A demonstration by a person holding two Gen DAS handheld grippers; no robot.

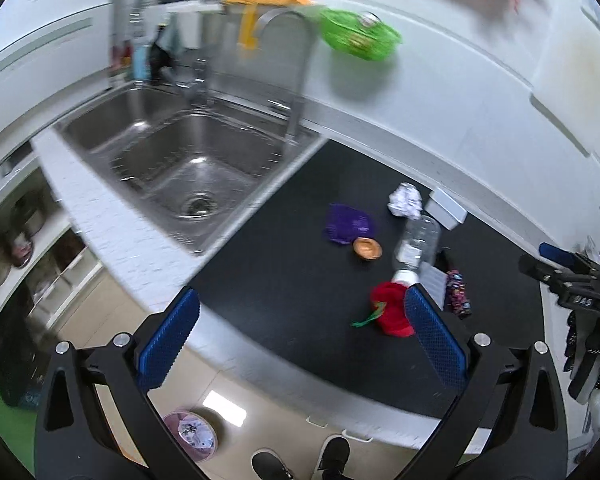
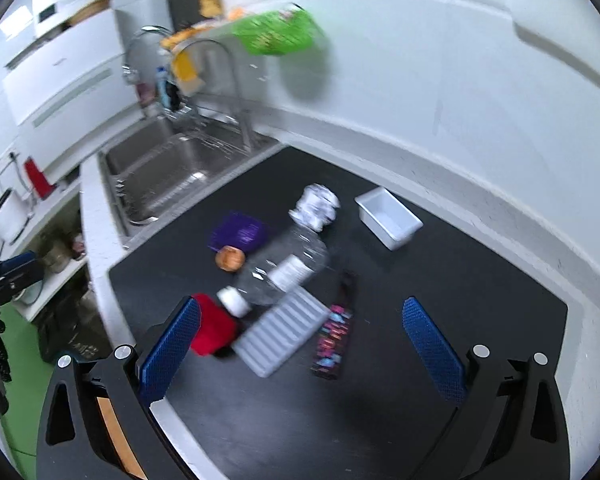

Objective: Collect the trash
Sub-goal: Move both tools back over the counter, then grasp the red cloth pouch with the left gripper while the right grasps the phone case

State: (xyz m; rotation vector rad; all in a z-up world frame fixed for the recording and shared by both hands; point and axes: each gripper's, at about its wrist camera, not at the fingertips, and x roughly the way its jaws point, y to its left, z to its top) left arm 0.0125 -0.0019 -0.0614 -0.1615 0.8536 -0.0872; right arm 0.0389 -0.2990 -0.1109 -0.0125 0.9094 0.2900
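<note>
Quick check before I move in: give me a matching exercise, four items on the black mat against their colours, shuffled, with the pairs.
Items:
1. crumpled paper ball
2. open box
3. crumpled wrapper next to the sink side
4. small round cup

Descriptions:
A. purple
B. orange-brown
C. white, rectangular
D. white with dark print

Pairs: 1-D, 2-C, 3-A, 4-B

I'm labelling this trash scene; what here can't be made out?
- Plastic bottle label: motion blur, right wrist view.
- Red item: partly behind the left gripper finger, left wrist view.
- Floor bin contents: too small, partly behind the gripper frame.
- Green bag print: blurred.
</note>
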